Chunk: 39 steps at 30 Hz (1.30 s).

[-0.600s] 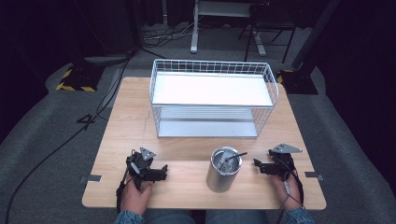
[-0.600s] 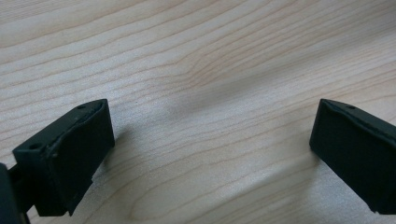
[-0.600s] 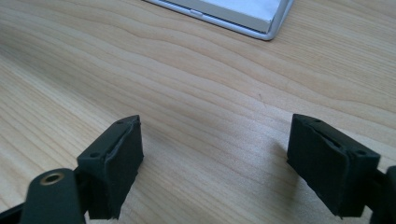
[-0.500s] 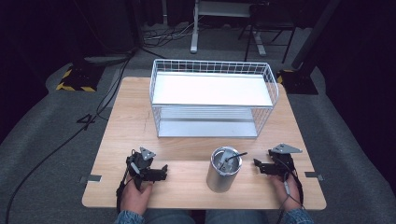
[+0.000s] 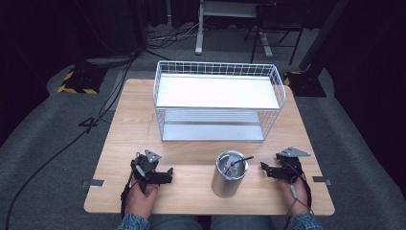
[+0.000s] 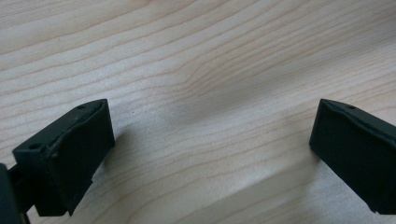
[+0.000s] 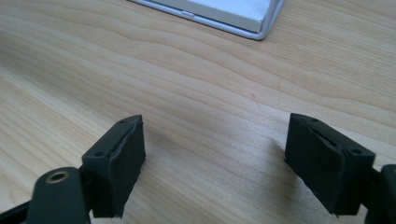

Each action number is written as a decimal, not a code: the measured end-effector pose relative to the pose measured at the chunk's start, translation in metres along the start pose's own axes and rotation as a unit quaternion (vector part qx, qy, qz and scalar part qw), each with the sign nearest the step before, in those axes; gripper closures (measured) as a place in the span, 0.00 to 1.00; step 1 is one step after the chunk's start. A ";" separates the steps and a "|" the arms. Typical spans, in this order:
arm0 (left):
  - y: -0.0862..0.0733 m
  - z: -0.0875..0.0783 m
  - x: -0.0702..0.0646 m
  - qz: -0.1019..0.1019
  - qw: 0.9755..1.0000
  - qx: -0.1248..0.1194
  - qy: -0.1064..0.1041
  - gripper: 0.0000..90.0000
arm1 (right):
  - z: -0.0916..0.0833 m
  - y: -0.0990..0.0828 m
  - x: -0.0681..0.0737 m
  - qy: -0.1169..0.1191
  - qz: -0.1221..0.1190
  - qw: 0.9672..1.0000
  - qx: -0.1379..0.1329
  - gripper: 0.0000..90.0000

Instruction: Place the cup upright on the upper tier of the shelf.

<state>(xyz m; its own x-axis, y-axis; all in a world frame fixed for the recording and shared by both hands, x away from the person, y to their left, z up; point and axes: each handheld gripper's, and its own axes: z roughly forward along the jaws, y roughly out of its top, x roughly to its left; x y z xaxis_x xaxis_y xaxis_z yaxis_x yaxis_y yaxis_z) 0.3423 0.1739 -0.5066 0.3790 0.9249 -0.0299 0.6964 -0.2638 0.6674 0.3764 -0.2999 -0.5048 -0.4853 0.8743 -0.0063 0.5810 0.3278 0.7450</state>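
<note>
From high up, a shiny metal cup with a black stick in it is standing on the wooden table, between the left gripper and the right gripper. A white wire basket is sitting behind it. In the left gripper view, the jaws are staying wide apart over bare wood. In the right gripper view, the jaws are gaping too, holding nothing

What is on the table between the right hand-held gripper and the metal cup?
Nothing: in the high view, bare wood separates the right hand-held gripper from the metal cup.
</note>
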 end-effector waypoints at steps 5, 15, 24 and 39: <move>0.002 0.002 0.000 0.001 1.000 0.000 -0.001 0.00 | -0.001 0.001 0.001 -0.017 0.017 1.000 0.007 0.23; 0.002 0.002 0.000 0.002 1.000 0.000 0.000 0.00 | -0.032 0.022 0.010 0.004 0.001 1.000 -0.009 0.23; 0.002 0.002 0.000 0.001 1.000 0.000 0.000 0.00 | -0.065 0.028 0.027 0.052 -0.002 0.997 -0.050 0.23; 0.002 0.002 0.000 0.001 1.000 0.000 0.000 0.00 | -0.084 0.032 0.066 0.111 -0.062 0.991 -0.039 0.17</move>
<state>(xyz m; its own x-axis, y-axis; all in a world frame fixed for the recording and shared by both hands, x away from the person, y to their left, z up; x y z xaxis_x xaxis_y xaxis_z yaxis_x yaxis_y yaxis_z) 0.3444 0.1727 -0.5066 0.3804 0.9244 -0.0284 0.6956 -0.2657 0.6675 0.3081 -0.2615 -0.4254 -0.6864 0.7261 0.0402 0.4605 0.3913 0.7968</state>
